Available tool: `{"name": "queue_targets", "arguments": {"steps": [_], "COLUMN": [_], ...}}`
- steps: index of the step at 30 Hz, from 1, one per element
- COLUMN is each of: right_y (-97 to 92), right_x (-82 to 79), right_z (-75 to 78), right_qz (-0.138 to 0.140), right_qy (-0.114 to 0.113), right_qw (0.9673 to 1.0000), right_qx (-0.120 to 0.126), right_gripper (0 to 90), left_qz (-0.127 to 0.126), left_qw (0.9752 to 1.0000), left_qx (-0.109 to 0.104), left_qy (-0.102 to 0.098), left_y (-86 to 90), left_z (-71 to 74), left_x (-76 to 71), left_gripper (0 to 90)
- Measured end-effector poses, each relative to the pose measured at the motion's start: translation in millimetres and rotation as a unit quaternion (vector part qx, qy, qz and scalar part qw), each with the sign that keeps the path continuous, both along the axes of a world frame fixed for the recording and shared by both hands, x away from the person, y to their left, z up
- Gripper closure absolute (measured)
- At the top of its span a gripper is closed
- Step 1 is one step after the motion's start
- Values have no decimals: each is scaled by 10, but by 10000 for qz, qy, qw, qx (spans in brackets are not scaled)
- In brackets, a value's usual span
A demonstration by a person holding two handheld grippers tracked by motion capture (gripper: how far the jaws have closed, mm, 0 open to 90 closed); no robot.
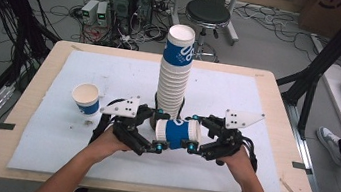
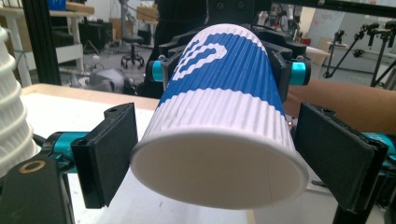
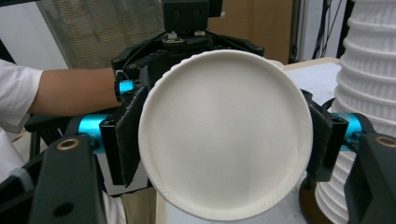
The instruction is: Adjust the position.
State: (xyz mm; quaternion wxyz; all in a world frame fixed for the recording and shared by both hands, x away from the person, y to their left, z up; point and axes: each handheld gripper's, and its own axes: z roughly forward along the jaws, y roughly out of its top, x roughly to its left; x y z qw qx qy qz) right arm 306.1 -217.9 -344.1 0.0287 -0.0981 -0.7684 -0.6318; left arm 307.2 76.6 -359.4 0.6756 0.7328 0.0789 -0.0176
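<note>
A blue-and-white ribbed paper cup [image 1: 177, 132] lies sideways in the air between both grippers, just in front of a tall stack of the same cups [image 1: 175, 71]. My right gripper [image 1: 193, 132] is shut on its narrow bottom end; in the right gripper view the pads [image 3: 130, 135] press on both sides of the round base [image 3: 219, 154]. My left gripper [image 1: 155, 130] stands open around the wide end [image 2: 219, 186], its pads [image 2: 112, 154] close beside the rim, with a slim gap on one side. One more cup [image 1: 86, 98] stands upright at the left.
A white mat [image 1: 239, 95] covers most of the wooden table [image 1: 276, 116]. The stack [image 3: 369, 84] rests on a dark round base [image 3: 308, 200] right beside the held cup. A black stool [image 1: 208, 13] and computer boxes stand beyond the far edge.
</note>
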Motion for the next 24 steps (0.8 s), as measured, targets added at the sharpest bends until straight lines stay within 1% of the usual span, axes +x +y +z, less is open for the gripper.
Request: {"name": "queue_targets", "arguments": {"steps": [1, 2, 5, 6, 7, 8, 9, 10, 12, 13, 15, 17, 18, 19, 21, 22, 23, 24], "right_y": [12, 29, 41, 42, 45, 49, 56, 57, 47, 48, 56, 83, 99, 113, 146, 164, 164, 204], "right_x": [3, -6, -3, 1, 7, 7, 10, 15, 33, 44, 47, 45, 41, 42, 42, 41, 41, 40], "right_z": [-10, -13, -19, -24, -31, -32, -22, -6, 25, 54, 116, 180, 209, 237, 284, 306, 306, 335], "right_qz": [10, 34, 63, 94, 85, -14, -131, -203, -126, -145, -91, -15, 22, 42, 132, 210, 210, 277], "right_qy": [-35, 16, -1, 35, 112, 174, 257, 317, 283, 231, 104, -48, -79, -145, -219, -228, -228, -338], "right_qw": [10000, 10000, 10000, 9999, 9999, 9998, 9994, 9986, 9974, 9963, 9937, 9907, 9891, 9876, 9855, 9846, 9846, 9815], "right_qx": [24, 55, 4, -36, -79, -124, -212, -359, -647, -815, -1112, -1359, -1469, -1564, -1680, -1723, -1723, -1862], "right_gripper": [278, 278, 281, 280, 270, 208, 122, 127, 127, 127, 127, 127, 127, 127, 127, 127, 127, 127], "left_qz": [-21, -71, -159, -166, -131, -119, -102, -87, -17, -8, 4, 4, -7, -24, -69, -69, -69, -86], "left_qw": [10000, 9999, 9996, 9995, 9993, 9990, 9987, 9985, 9975, 9973, 9965, 9954, 9944, 9934, 9916, 9914, 9914, 9902], "left_qx": [27, 85, 219, 266, 334, 429, 499, 543, 697, 731, 836, 961, 1059, 1146, 1288, 1305, 1305, 1394], "left_qy": [-12, 22, 38, 68, 50, 49, 66, 71, 64, 64, 41, 26, 7, -22, -70, -76, -76, -97], "left_y": [5, 9, 17, 18, 21, 28, 38, 51, 81, 98, 119, 126, 127, 126, 127, 127, 127, 138], "left_z": [-2, -6, -6, -6, -4, -2, 2, 8, 32, 46, 82, 116, 135, 154, 186, 193, 193, 211], "left_x": [4, 7, 7, 7, 6, 9, 13, 18, 24, 28, 26, 18, 14, 12, 1, -5, -5, -10], "left_gripper": [139, 154, 193, 201, 202, 209, 213, 215, 218, 218, 219, 219, 219, 219, 219, 219, 219, 219]}}
